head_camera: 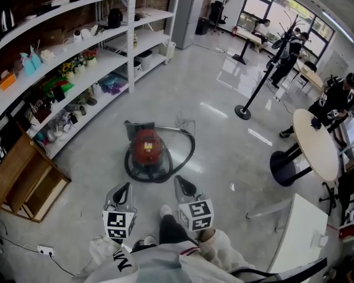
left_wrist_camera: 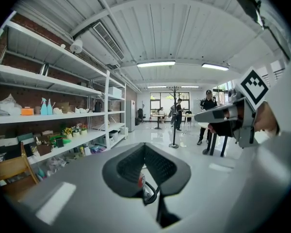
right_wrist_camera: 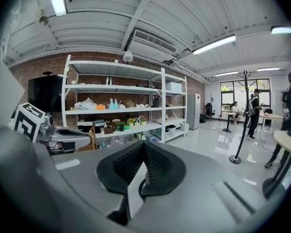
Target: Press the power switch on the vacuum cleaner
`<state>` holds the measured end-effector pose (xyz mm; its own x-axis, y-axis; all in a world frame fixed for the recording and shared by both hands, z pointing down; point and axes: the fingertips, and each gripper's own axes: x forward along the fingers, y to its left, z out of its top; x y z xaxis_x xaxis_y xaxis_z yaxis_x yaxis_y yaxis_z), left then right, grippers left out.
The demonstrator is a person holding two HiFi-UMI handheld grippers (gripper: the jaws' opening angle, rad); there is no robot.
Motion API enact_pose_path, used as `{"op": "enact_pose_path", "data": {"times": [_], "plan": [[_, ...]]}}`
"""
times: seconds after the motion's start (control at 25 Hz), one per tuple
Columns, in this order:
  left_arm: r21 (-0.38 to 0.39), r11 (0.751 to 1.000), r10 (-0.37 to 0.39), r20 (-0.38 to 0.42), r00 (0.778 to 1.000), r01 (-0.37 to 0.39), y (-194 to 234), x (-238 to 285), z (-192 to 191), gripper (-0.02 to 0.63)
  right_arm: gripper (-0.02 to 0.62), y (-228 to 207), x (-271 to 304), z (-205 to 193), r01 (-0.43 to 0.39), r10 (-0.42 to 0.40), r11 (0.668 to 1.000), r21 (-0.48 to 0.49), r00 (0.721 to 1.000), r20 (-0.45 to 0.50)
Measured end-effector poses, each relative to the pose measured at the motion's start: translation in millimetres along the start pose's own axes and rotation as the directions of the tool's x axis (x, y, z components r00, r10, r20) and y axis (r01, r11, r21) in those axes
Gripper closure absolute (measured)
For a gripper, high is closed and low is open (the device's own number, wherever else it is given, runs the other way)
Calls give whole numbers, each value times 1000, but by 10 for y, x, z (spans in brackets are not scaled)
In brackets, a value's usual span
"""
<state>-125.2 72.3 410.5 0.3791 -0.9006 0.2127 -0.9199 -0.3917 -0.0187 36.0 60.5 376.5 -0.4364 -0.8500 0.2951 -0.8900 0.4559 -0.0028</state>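
White shelving (head_camera: 131, 46) left, wooden crate (head_camera: 25, 177) beside it; round table (head_camera: 318, 152) right, perhaps a coat stand (head_camera: 243, 112).

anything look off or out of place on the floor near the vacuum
One thing: the open wooden box unit looks tipped over on the floor at the foot of the white shelving, not standing square. The red canister vacuum cleaner sits upright with its black hose looped around it; no spill or damage shows.
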Motion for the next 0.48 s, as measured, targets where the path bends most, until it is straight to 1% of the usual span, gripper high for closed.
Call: {"op": "enact_pose_path", "data": {"times": [0.24, 0.48], "plan": [[-8, 1000, -5, -27, 1000, 4, -45, -128, -86, 606, 594, 99, -103, -115, -6, 6, 1000, 13, 1000, -22], [-6, 1000, -8, -36, 999, 8, -108, -134, -75, 606, 594, 71, -143, -194, -4, 5, 999, 35, 1000, -30]]}}
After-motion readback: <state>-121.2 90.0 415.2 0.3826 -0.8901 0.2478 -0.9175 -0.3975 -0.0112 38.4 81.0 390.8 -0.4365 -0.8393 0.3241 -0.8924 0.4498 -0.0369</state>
